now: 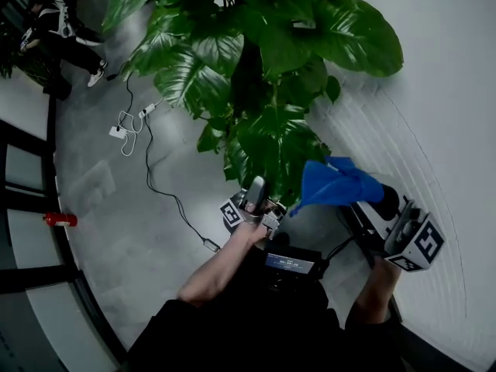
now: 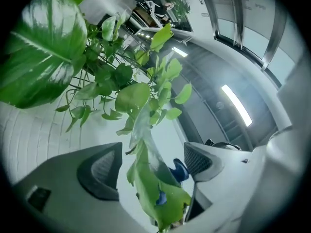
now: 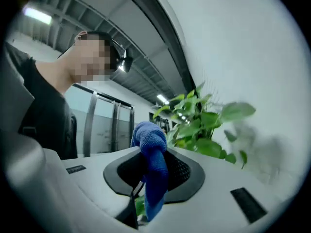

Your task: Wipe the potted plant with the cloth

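- My left tool (image 1: 255, 191) is open, with a long, glossy leaf (image 2: 148, 178) hanging between its ribbed dark pads. I cannot tell whether either pad touches the leaf.
- My right tool (image 1: 381, 201) is closed on the cloth (image 1: 337, 183), a blue, nubbly terry rag bunched into a thick fold.
- In the head view, the cloth's long axis runs from my right tool toward 9 o'clock. Its free end reaches the lowest leaves, just beside my left tool.
- The plant (image 1: 256, 76) fills 12 o'clock. It has broad, shiny, heart-shaped leaves with pale streaks around a dark upright stem, and its pot is hidden under the foliage.
- A white ribbed wall (image 1: 442, 130) curves close by at 3 o'clock, crowding my right side.
- On the grey floor (image 1: 116, 208), a black cable (image 1: 159, 192) snakes from 10 o'clock toward my left arm and joins white plugs (image 1: 118, 132).
- A small red cylinder (image 1: 60, 220) lies at 9 o'clock, well apart from the plant.
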The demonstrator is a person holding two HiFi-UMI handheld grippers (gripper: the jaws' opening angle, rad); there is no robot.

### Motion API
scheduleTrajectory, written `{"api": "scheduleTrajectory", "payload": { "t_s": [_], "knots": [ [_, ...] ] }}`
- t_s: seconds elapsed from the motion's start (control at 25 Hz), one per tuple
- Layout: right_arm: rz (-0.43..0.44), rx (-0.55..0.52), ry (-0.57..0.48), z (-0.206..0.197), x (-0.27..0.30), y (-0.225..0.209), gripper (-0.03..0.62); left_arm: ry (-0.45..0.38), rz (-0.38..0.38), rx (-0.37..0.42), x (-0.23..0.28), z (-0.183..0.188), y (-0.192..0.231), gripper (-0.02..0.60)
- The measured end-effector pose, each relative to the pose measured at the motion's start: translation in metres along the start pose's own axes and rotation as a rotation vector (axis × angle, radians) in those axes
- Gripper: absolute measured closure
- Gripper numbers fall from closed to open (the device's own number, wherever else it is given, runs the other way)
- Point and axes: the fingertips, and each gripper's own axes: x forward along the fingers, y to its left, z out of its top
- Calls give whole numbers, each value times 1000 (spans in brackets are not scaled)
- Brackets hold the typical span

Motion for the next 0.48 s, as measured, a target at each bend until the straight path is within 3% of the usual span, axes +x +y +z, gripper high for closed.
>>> {"api": "scheduleTrajectory", "payload": {
  "t_s": [0.08, 0.2, 0.36, 0.48],
  "knots": [
    [-78, -128, -32, 38, 17, -18, 502, 19, -36, -9, 8, -5, -3, 179],
    [-109, -319, 47, 48, 69, -36, 501, 43, -120, -24, 25, -7, -18, 179],
    [-85, -423, 349, -22, 141, -72, 502, 38, -192, -50, 37, -2, -31, 179],
    [-26, -357, 417, -78, 165, -83, 501, 16, -205, -91, 36, 1, -37, 179]
  ]
}}
